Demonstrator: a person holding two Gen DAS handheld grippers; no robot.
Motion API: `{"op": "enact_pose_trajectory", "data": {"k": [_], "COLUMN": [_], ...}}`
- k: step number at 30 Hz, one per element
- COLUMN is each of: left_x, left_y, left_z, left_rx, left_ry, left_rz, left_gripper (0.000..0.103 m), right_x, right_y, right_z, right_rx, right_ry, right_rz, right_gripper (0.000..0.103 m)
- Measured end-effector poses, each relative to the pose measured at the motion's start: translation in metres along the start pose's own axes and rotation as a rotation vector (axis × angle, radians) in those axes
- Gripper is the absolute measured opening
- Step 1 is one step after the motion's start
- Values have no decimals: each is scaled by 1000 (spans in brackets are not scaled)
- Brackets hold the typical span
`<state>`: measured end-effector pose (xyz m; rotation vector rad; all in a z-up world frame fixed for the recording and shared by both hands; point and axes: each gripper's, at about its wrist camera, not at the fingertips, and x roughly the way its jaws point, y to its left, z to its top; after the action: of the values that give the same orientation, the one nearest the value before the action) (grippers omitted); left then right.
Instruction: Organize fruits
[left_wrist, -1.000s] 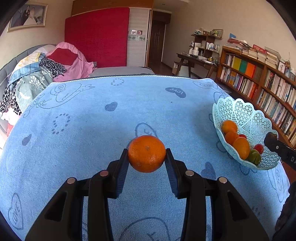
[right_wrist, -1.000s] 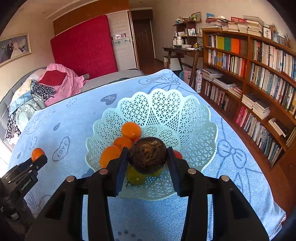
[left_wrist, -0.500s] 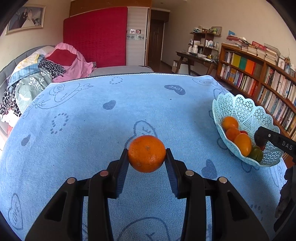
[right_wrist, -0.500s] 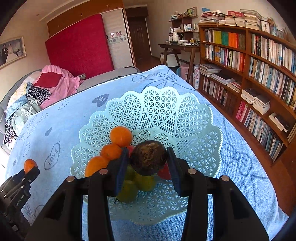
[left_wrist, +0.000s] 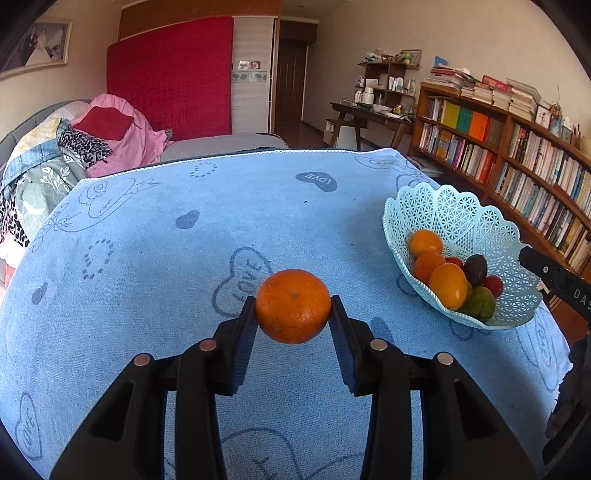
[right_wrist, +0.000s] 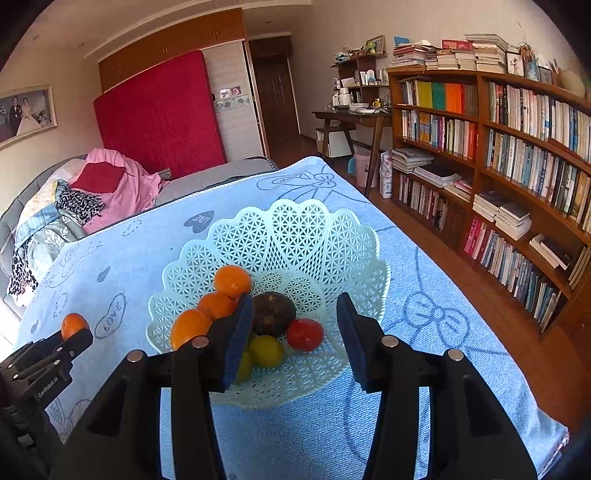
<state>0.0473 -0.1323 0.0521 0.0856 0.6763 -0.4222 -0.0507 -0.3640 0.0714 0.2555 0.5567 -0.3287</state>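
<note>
Open cloth ahead, crowded basket to the side

Beyond the left gripper's (left_wrist: 293, 325) fingers the blue cloth (left_wrist: 155, 236) lies bare. Ahead of the right gripper's (right_wrist: 295, 332) opening fingers, fruit crowds the basket's (right_wrist: 295, 229) near half; its far half is free.

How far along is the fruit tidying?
Nearly done. The basket already holds oranges, a red fruit, yellow-green ones and a dark brown fruit, which the right gripper, jaws opening, no longer grips. The left gripper holds the last orange, not yet in the basket.
</note>
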Motion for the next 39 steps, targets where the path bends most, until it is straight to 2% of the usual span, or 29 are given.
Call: {"op": "enact_pose_trajectory", "data": {"k": [10,20,31,32,35,38,39], "left_x": [-2,18,39,39,34,28,26], "left_y": [-52,-103,-141,-141,-138,-132,-129], "left_z": [19,38,47,48,50,50,50], "left_rx": [77,147,218,216,212,228,229], "left_ry": [-13,12,34,34,2,-30,-37], "left_rz": [-67,-147,-180,-181,-181,-150,-140], "left_gripper": [40,40,40,42,63,65,68], "right_x": [-20,-23,-21,-21,-20,-21,-21], "right_y": [-29,-50,-66,-67,-67,-67,-67], "right_z": [-8,-14,-15,-15,-14,-14,-14], "right_rx": [25,53,100,103,105,111,112], "right_ry": [-27,-42,-32,-30,-29,-33,-32], "right_rz": [28,48,67,68,68,72,76], "right_gripper": [49,50,53,53,56,69,71]}}
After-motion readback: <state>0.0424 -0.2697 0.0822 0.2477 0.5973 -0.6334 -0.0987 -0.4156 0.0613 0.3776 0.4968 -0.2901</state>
